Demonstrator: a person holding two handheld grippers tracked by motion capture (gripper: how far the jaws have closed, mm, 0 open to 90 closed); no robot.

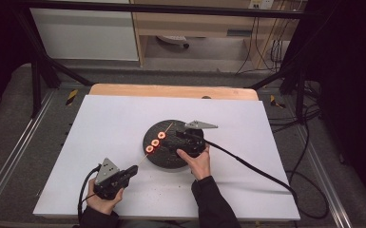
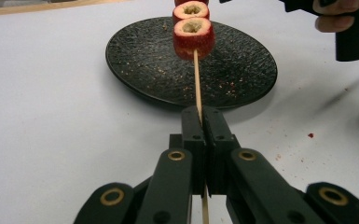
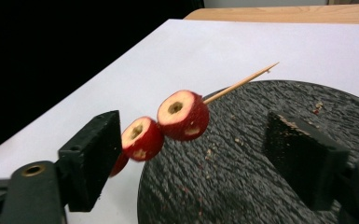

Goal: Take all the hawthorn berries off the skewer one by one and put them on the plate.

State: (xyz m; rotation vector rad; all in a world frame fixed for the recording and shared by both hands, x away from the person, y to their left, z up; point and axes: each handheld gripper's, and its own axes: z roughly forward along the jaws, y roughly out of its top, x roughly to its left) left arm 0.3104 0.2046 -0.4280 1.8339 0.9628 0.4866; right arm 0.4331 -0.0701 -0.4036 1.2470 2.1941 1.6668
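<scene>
Skewer [image 2: 197,77] sits clamped in my left gripper [image 2: 202,122], slanting over the black plate [image 2: 242,70]. High view counts 3 red fruit rings [image 1: 155,142]. My right gripper [image 3: 200,158] stands apart and empty beside those rings, above the plate.

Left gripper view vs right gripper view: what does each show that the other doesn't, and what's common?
Left gripper view alone: the left gripper, its jaws shut on the skewer's lower end, plus the person's hand on the other gripper at top right.

Right gripper view alone: the skewer's bare pointed tip, and the right gripper with its jaws open either side of the fruit, pads not touching it.

Both: the skewer, red cored fruit pieces threaded on it, the black textured plate and the white table.
</scene>
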